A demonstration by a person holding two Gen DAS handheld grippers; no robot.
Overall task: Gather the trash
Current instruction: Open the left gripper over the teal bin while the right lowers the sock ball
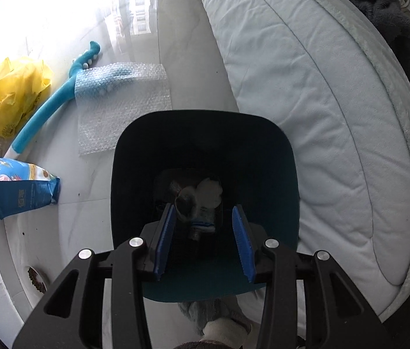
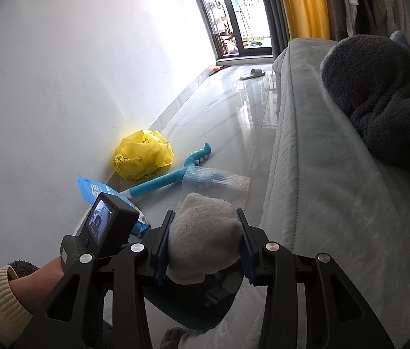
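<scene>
My left gripper (image 1: 205,232) is open and empty, hanging over the mouth of a dark teal trash bin (image 1: 277,157) that stands on the floor beside the mattress. Crumpled trash (image 1: 202,195) lies at the bin's bottom. My right gripper (image 2: 203,241) is shut on a white sock-like cloth wad (image 2: 205,235), held above the bin's rim (image 2: 187,308). On the floor lie a bubble wrap sheet (image 1: 123,101) (image 2: 219,180), a crumpled yellow plastic bag (image 1: 13,93) (image 2: 144,157) and a blue snack bag (image 1: 13,186) (image 2: 94,189).
A blue foam toy stick (image 1: 45,113) (image 2: 161,183) lies under the bubble wrap. A pale mattress (image 1: 321,101) (image 2: 321,174) runs along the right, with a dark blanket (image 2: 379,93) on it. A white wall (image 2: 59,87) runs along the left. A slipper (image 2: 253,73) lies far off.
</scene>
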